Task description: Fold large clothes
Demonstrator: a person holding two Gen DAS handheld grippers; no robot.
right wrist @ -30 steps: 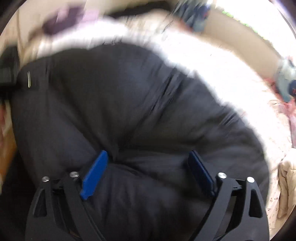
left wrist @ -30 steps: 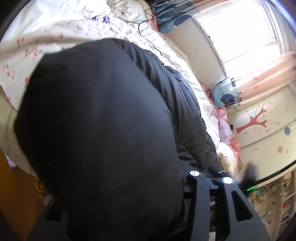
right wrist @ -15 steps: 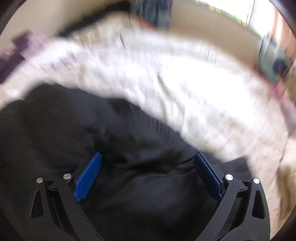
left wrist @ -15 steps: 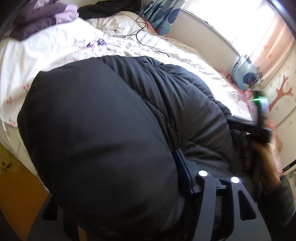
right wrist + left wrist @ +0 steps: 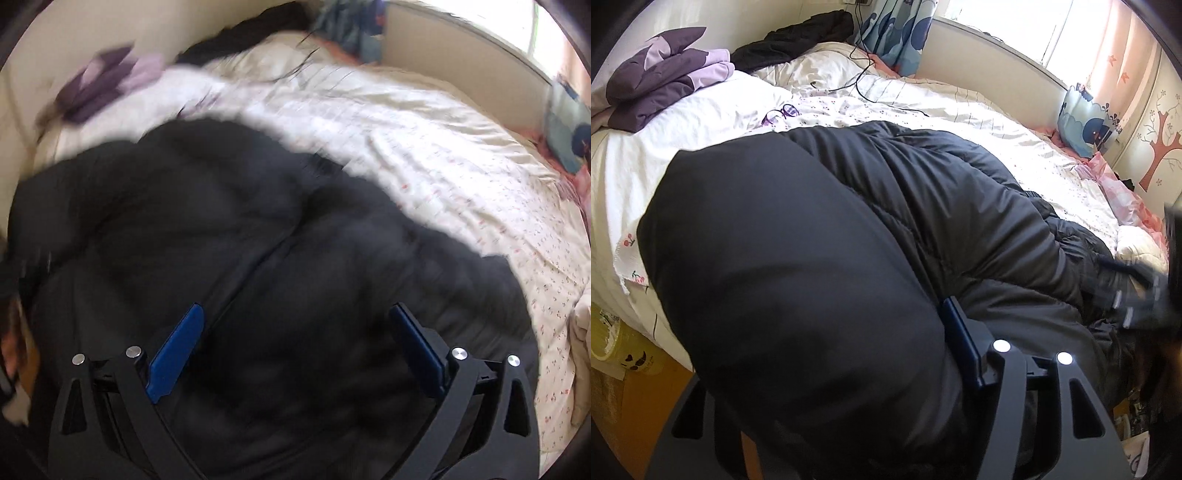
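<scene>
Lying bunched across the bed (image 5: 960, 122): black padded coat (image 5: 812, 240). Right gripper (image 5: 295, 350) fingers spread wide, just opened, above it; left gripper (image 5: 827, 369) fingers enclosing a thick fold, having just widened.

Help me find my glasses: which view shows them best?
The left wrist view: the glasses lie sharp on the white bedding, beyond the black coat. The right wrist view is too blurred to show them.
</scene>
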